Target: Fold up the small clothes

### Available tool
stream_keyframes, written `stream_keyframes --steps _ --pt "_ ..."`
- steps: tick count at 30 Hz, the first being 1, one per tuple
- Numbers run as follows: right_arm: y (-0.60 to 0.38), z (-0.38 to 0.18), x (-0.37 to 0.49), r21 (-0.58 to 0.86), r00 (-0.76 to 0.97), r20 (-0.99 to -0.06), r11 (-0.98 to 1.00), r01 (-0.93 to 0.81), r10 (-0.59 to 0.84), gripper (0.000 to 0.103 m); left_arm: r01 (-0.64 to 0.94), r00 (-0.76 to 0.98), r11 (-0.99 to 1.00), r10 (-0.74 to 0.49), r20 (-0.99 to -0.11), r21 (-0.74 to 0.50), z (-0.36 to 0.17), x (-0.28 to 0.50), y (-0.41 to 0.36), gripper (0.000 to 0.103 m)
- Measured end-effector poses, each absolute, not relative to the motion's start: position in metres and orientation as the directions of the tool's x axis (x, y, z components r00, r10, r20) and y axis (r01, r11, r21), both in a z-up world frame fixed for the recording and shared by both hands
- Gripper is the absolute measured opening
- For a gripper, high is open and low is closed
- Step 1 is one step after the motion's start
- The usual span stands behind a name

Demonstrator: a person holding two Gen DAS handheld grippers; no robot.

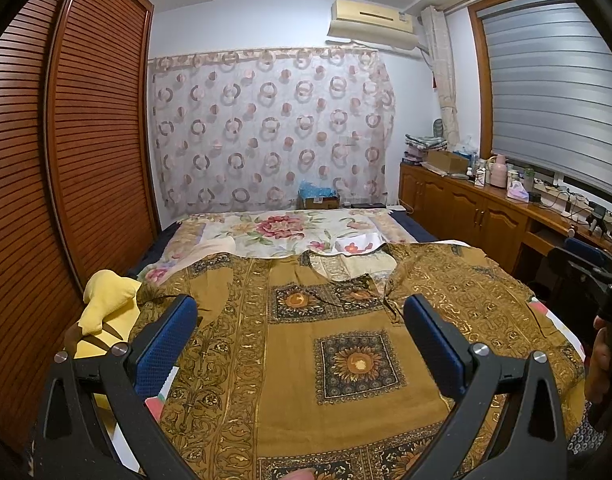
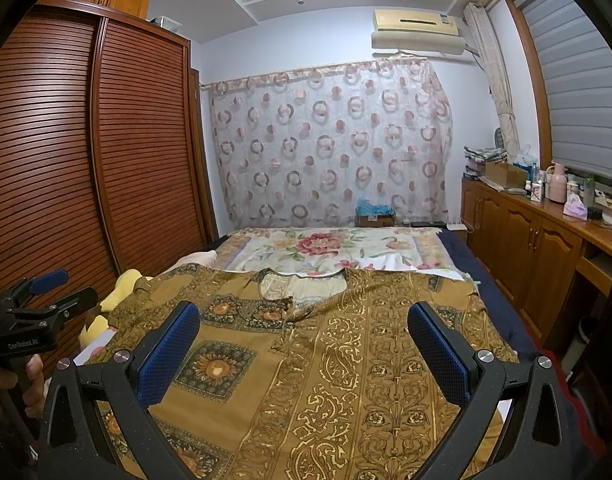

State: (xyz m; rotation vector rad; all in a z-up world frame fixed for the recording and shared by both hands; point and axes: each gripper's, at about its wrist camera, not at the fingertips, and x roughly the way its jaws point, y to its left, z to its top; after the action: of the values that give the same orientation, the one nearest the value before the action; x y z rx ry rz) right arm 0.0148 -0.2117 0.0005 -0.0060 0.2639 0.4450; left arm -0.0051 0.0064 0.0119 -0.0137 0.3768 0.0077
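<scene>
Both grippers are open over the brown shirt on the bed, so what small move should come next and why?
Probably lower the left gripper to the shirt's left sleeve edge near the yellow toy and pinch it. The shirt lies spread flat, neckline away, unfolded, and the right gripper also hovers open, holding nothing.

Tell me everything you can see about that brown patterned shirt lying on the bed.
The shirt is mustard-brown cloth, printed with gold scrollwork bands and dark squares holding sunflowers. It lies spread flat, front up, on the bed, its round neckline with a short slit pointing toward the floral bedspread. Short sleeves reach out to both sides. A yellow soft toy sits by one sleeve. Neither hand-held gripper touches it; both hover open above.
</scene>
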Motion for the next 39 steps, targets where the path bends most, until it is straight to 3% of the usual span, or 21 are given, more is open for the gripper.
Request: stream_keyframes --steps 18,39 --pt "-0.213 0.000 0.014 0.061 0.866 -0.253 0.901 -0.430 0.431 0.103 -0.008 0.929 1.000 0.004 -0.371 -0.009 0.014 -0.007 0.002 0.103" --pt "-0.196 -0.015 0.054 0.061 0.820 -0.323 0.875 -0.481 0.473 0.103 -0.061 0.874 0.998 0.041 -0.485 -0.025 -0.043 0.029 0.050 0.103"
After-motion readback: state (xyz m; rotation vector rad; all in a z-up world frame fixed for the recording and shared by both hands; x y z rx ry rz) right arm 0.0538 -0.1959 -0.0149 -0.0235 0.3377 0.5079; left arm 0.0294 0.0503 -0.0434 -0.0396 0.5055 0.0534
